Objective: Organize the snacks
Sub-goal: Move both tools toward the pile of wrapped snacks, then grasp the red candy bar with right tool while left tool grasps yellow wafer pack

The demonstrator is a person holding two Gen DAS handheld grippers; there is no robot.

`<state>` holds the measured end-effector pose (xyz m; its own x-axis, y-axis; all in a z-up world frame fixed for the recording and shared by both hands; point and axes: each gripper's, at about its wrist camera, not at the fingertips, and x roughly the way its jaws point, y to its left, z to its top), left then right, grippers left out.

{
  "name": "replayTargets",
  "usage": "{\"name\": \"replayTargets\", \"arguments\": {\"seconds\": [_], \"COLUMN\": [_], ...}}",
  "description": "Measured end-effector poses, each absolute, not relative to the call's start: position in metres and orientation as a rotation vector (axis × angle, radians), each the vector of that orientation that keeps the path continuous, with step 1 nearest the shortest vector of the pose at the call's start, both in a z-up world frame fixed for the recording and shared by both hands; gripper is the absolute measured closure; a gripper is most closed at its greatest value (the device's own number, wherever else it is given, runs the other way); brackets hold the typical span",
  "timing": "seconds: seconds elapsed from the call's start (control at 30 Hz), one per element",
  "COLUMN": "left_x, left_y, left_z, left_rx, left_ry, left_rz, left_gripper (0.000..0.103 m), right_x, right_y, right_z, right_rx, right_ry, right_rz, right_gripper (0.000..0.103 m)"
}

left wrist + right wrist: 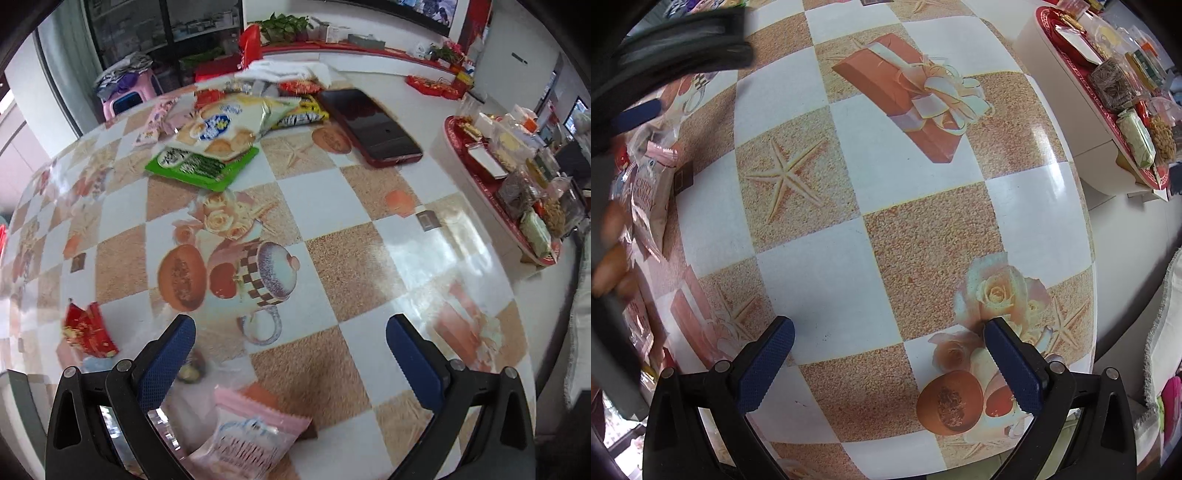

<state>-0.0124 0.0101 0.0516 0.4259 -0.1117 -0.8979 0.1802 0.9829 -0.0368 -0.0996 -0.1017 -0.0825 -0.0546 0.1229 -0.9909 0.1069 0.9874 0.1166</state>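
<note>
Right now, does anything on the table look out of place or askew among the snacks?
Yes. A dark red phone lies among the snacks. The snacks are scattered: a cookie bag is piled crookedly on a green packet, a red packet sits alone near the edge, and a pink packet lies below the open left gripper.

Both wrist views angled down, close over the table (332, 192), perhaps sharing the red tray (1071, 62).
</note>
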Motion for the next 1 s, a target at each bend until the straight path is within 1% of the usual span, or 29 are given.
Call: {"name": "replayTargets", "arguments": {"seconds": [0.1,0.2,0.27,0.37,0.47,0.6,0.7,0.77,0.83,0.9,0.93,1.0], "left_x": [-0.039,-0.071,-0.089,-0.107,-0.114,-0.116,-0.118,-0.118,-0.117,-0.115,-0.114,-0.116], "left_y": [0.043,0.088,0.117,0.16,0.187,0.189,0.182,0.176,0.176,0.185,0.189,0.194], "left_z": [0.082,0.091,0.086,0.068,0.052,0.038,0.025,0.016,0.008,0.008,0.008,0.011], "left_rx": [0.128,0.22,0.277,0.326,0.296,0.289,0.302,0.351,0.441,0.395,0.364,0.318], "left_ry": [1.096,1.12,1.158,1.239,1.311,1.352,1.395,1.408,1.395,1.395,1.413,1.428], "left_rz": [-0.204,-0.191,-0.175,-0.146,-0.156,-0.213,-0.239,-0.225,-0.15,-0.13,-0.125,-0.141], "left_gripper": [0.0,0.0,0.0,0.0,0.0,0.0,0.0,0.0,0.0,0.0,0.0,0.0], "right_x": [-0.09,-0.079,-0.07,-0.072,-0.08,-0.092,-0.09,-0.096,-0.098,-0.103,-0.103,-0.095], "right_y": [-0.104,-0.106,-0.104,-0.094,-0.061,-0.016,0.01,0.027,0.033,0.041,0.033,0.019], "right_z": [-0.084,-0.087,-0.088,-0.079,-0.064,-0.054,-0.062,-0.071,-0.062,-0.064,-0.051,-0.044], "right_rx": [0.173,0.171,0.204,0.358,0.356,0.404,0.452,0.418,0.323,0.203,0.151,0.048], "right_ry": [1.654,1.714,1.771,1.789,1.794,1.82,1.856,1.892,1.923,1.917,1.901,1.867], "right_rz": [0.012,0.009,-0.003,0.033,0.112,0.18,0.178,0.153,0.124,0.083,0.083,0.043], "right_gripper": [0.0,0.0,0.0,0.0,0.0,0.0,0.0,0.0,0.0,0.0,0.0,0.0]}}
